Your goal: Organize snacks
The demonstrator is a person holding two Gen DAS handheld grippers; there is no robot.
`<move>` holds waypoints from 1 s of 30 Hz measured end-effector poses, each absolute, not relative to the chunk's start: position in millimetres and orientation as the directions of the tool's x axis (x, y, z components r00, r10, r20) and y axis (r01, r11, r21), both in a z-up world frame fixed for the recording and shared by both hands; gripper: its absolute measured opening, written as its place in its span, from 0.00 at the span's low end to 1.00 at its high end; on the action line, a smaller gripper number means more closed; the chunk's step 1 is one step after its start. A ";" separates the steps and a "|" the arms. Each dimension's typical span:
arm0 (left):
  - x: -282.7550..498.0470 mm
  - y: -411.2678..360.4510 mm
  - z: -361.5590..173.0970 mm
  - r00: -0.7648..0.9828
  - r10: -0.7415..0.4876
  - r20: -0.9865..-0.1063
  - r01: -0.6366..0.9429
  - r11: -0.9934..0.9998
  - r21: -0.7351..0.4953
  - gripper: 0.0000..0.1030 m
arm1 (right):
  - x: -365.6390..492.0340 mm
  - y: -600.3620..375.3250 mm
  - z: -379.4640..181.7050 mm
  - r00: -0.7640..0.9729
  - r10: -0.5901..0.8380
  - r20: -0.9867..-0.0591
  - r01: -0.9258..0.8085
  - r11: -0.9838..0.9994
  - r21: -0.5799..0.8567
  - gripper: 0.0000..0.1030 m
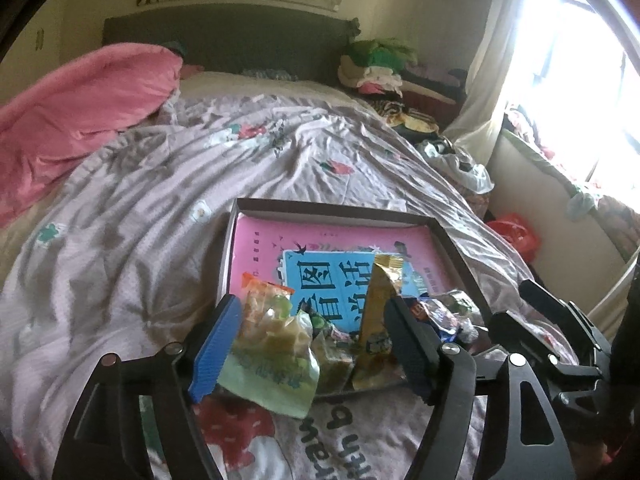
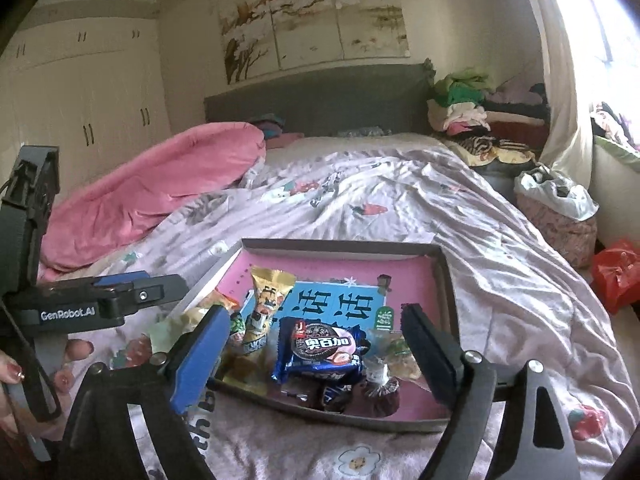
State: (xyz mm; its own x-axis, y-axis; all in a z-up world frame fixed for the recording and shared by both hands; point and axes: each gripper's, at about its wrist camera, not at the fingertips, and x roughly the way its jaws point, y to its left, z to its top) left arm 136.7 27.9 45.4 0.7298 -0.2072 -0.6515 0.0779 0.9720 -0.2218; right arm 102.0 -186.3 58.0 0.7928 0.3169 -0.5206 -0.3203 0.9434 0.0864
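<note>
Your left gripper [image 1: 312, 344] hangs low over the near edge of the tray [image 1: 448, 236], its jaws spread wide on either side of a heap of snacks; a clear bag [image 1: 272, 360] with a pale green bottom lies against the inner face of the left jaw and spills over the tray's near rim onto the bed [image 1: 160, 200], but you cannot tell whether anything is actually pinched. Just beyond it, a tall gold packet [image 1: 378, 308] stands tilted beside the right jaw. Your right gripper [image 2: 316, 344] also has its jaws wide apart and holds nothing, hovering above the tray's near end with a blue cookie pack [image 2: 320, 348] lying flat between them. To that pack's right sits a small clear candy bag [image 2: 396, 354], and near the rim a dark wrapped sweet [image 2: 380, 396]. The gold packet shows here left of the blue pack. All the snacks crowd the near half of the tray, on top of a pink book [image 1: 332, 248] that lines its floor. The tray rests on the rumpled floral bedcover. Farther off, a pink blanket [image 2: 160, 188] is bunched on the left, and folded clothes [image 2: 460, 108] are piled by the headboard.
</note>
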 end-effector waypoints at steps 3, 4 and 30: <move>125.2 26.6 51.7 0.729 -0.192 -0.657 0.067 0.975 -0.211 0.76 | 93.2 -190.6 66.3 0.792 0.317 -0.521 -0.304 0.946 0.114 0.91; 121.4 26.5 52.8 0.729 -0.189 -0.658 0.063 0.976 -0.210 0.76 | 89.9 -191.7 67.9 0.791 0.314 -0.525 -0.298 0.947 0.118 0.92; 27.4 9.7 29.0 0.649 -0.137 -0.748 0.029 0.987 -0.156 0.76 | 9.1 -200.1 35.2 0.673 0.237 -0.700 -0.167 0.971 0.169 0.98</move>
